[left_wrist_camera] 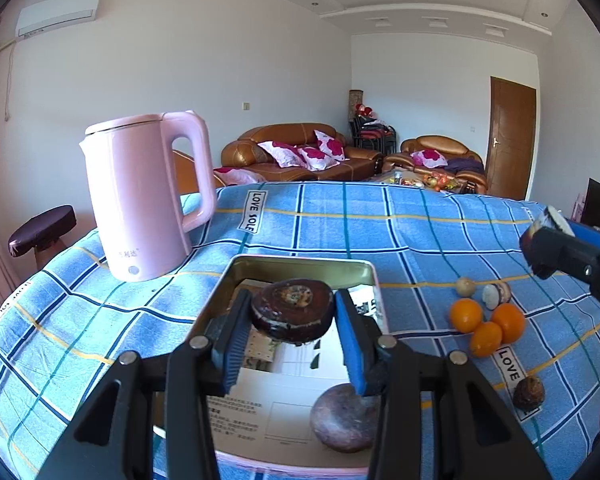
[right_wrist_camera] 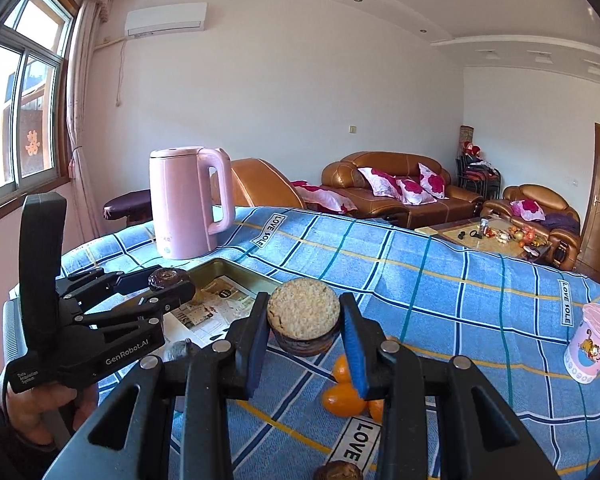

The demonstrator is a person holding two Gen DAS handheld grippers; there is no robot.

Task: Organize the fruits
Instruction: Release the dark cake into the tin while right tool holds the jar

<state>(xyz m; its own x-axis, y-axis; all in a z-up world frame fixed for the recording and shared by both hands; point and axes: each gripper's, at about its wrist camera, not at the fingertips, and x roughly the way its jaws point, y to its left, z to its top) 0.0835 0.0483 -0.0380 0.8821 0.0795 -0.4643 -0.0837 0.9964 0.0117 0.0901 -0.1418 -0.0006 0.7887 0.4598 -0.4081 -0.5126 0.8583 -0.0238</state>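
over the metal tin (left_wrist_camera: pixel 364 276), the left gripper (left_wrist_camera: pixel 293 320) grasps a dark halved fruit (left_wrist_camera: pixel 293 309) between its blue pads, cut face up, held clear of the tin floor. tin sits on the blue plaid tablecloth (left_wrist_camera: pixel 420 232), lined with printed paper (left_wrist_camera: pixel 236 412); a purplish round fruit (left_wrist_camera: pixel 345 417) rests in the tin's near right corner, partly behind the right finger. pink kettle (left_wrist_camera: pixel 140 196) stands just beyond the tin's far left corner, handle toward the tabletop centre.

right of the tin on the cloth: three oranges (left_wrist_camera: pixel 486 322) clustered and touching; just beyond them a small pale round fruit (left_wrist_camera: pixel 465 286) and a cut fruit with white flesh (left_wrist_camera: pixel 496 294); nearer the front edge, a brown rough fruit (left_wrist_camera: pixel 529 393) alone.

right gripper (right_wrist_camera: pixel 305 322) clenched on another halved fruit (right_wrist_camera: pixel 305 320), pale granular cut face toward the camera, dark rind below, raised above the cloth and above the oranges (right_wrist_camera: pixel 346 394). same view shows the left gripper (right_wrist_camera: pixel 168 280) at the tin (right_wrist_camera: pixel 236 268), held by a hand (right_wrist_camera: pixel 40 404). pink patterned cup (right_wrist_camera: pixel 591 344) stands near the right edge of the tabletop, well apart from the fruit.
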